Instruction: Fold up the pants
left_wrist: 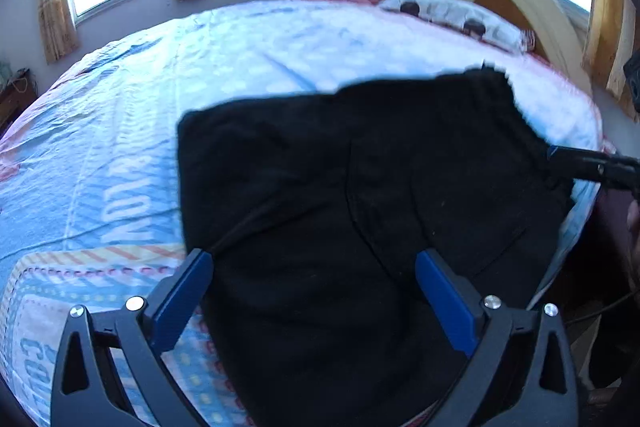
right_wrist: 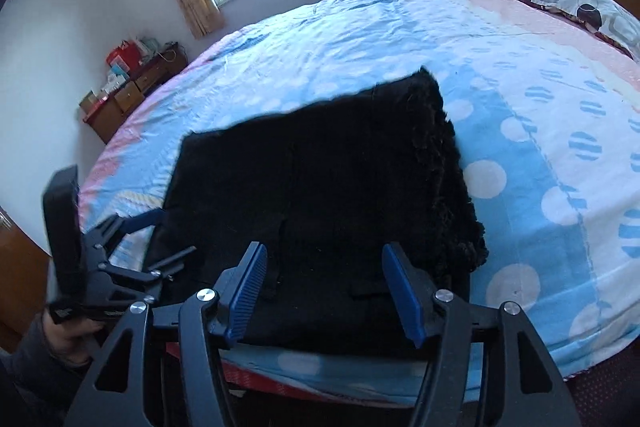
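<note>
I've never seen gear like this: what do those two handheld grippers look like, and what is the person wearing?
Each gripper, left gripper and right gripper, has black angular frames with triangular cutouts, silver bolt heads and two blue ribbed fingers. The hand holding the left one comes out of a grey sleeve.

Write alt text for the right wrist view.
Black pants lie folded on a blue polka-dot bedsheet, with the right hand-held gripper open above their near edge. The left hand-held gripper sits at the pants' left edge.
</note>
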`<state>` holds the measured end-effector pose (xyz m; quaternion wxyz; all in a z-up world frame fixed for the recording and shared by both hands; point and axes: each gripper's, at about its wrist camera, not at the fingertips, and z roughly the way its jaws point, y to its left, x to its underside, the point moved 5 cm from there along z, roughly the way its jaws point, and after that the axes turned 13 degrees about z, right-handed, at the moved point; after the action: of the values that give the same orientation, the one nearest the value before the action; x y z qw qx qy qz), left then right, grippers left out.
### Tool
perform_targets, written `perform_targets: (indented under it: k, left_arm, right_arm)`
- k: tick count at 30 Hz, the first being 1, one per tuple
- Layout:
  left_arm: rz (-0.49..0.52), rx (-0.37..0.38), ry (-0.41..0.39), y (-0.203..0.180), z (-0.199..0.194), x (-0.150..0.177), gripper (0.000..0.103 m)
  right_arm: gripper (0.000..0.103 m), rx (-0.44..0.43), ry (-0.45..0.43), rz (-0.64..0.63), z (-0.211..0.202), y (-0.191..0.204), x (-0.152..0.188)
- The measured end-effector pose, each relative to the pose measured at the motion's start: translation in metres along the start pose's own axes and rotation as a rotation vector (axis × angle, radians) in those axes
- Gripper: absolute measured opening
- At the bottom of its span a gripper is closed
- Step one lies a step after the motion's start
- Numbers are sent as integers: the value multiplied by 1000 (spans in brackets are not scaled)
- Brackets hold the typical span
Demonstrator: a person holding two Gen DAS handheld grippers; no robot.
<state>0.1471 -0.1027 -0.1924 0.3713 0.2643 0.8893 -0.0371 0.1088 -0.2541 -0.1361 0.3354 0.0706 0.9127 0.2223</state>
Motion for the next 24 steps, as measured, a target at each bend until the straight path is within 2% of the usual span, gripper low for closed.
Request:
perform_targets:
  k: [4,10,15,24]
  left_arm:
    - [-17,-11,10,12,-2,5,103]
    - [-57,-42,40,35,8,17,103]
    - [-119,14,44,48,11,29,103]
    - [-71,52,28,40,19,19,103]
  right_arm:
    - [62,19,-44,26,-16,-12,-13]
    - [62,72,-32,82,-15,-38,-17]
    - [62,104,-14,95,-5,-51,-20]
    - [62,69,10,122,12,-63,-36]
